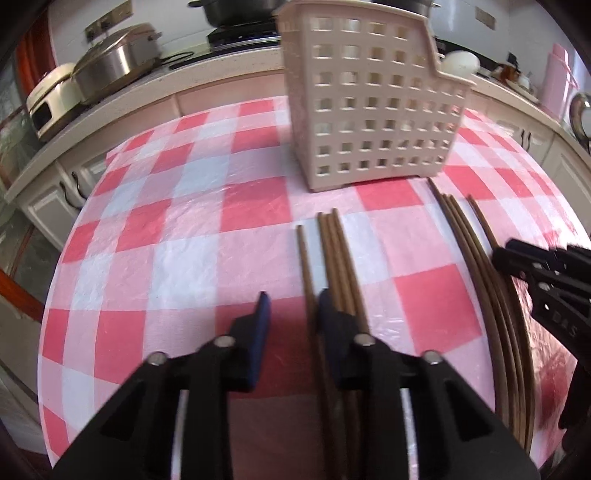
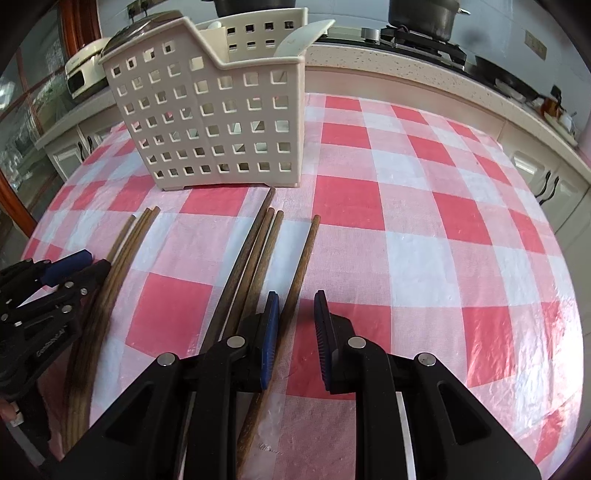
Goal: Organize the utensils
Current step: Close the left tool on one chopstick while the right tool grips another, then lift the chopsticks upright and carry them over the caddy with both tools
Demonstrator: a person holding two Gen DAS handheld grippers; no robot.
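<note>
Several brown wooden chopsticks lie in two loose groups on the red-and-white checked tablecloth. In the left wrist view my left gripper (image 1: 291, 301) is open, low over the table; one lone chopstick (image 1: 304, 262) runs between its fingers, the rest of that group (image 1: 338, 258) under its right finger. The other group (image 1: 476, 251) lies to the right, by my right gripper (image 1: 517, 258). In the right wrist view my right gripper (image 2: 297, 299) is open around a single chopstick (image 2: 303, 258), beside its group (image 2: 255, 251). A beige perforated utensil basket (image 1: 369, 99) (image 2: 210, 110) stands upright behind the chopsticks.
A kitchen counter (image 2: 406, 70) curves behind the table with a stove and pots (image 2: 424, 14), a steel cooker (image 1: 114, 62) and a white appliance (image 1: 51, 99). A white utensil (image 2: 303, 37) sticks out of the basket. The left gripper (image 2: 74, 266) shows at the right wrist view's left edge.
</note>
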